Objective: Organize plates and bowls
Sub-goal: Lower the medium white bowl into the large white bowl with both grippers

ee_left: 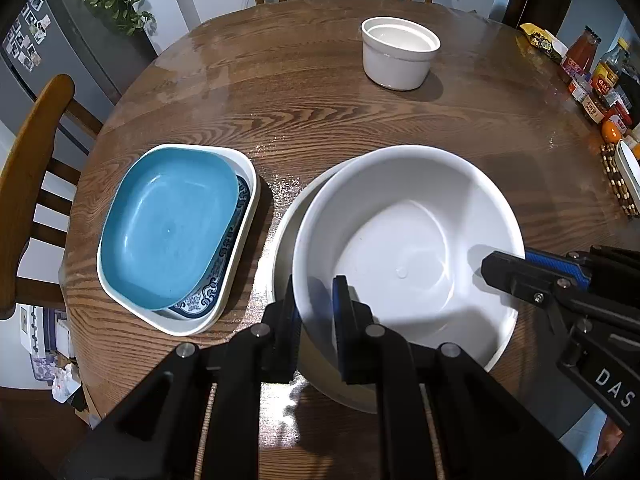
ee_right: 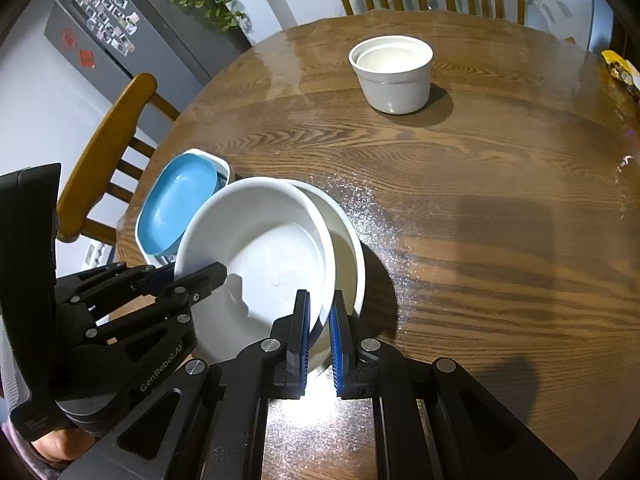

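my left gripper [ee_left: 316, 320] is pinched down on the near rim of the big white bowl [ee_left: 408, 248], one finger outside the wall and one inside, with only the thickness of the rim between them. my right gripper [ee_right: 320, 332] is clamped on the same bowl at its other side, its blue pads [ee_right: 335, 344] squeezed almost together over the rim. the bowl i hold sits tilted inside a second white bowl [ee_right: 352, 248] of about the same size, whose rim peeks out along the far edge; i cannot tell whether the two are touching at the bottom. both stand on the round wooden table [ee_left: 360, 120]. just beside them, on my left, is a stack of squarish dishes: a blue plate [ee_left: 168, 228] lying on a blue-and-white patterned plate [ee_left: 212, 296], which lies in a white tray dish [ee_left: 244, 208]. well apart, toward the far side of the table, stands a small white pot [ee_left: 398, 54] with another white dish nested in it. jars and bottles [ee_left: 596, 80] crowd the right edge, and wooden chairs [ee_right: 108, 152] ring the table.
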Demonstrator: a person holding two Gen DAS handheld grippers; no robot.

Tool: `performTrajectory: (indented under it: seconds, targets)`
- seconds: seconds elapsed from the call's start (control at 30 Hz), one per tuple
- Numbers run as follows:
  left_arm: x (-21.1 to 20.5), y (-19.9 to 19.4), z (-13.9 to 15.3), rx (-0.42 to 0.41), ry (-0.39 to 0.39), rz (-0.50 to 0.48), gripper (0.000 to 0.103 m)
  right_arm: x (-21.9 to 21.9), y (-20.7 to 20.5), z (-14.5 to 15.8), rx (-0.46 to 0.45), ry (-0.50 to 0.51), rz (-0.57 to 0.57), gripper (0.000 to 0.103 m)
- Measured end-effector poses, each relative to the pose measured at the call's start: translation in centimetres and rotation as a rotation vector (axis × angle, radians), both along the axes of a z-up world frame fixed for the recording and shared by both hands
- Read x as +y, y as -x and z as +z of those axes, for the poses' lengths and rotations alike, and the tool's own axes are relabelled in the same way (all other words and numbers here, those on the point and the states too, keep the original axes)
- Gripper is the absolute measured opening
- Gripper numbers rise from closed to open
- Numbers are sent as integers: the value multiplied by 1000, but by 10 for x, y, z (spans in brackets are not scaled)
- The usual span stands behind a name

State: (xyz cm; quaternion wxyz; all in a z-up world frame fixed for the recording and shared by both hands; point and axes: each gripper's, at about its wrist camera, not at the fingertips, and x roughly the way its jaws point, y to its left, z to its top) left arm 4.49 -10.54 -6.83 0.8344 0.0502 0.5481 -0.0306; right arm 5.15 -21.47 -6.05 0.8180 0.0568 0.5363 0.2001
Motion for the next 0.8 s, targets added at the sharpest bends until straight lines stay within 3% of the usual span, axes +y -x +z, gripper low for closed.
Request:
performTrajectory:
  seconds: [0.8]
  targets:
    - [-2, -3, -2, 3, -22, -15, 16, 2, -2, 0, -16, 38, 1, 10]
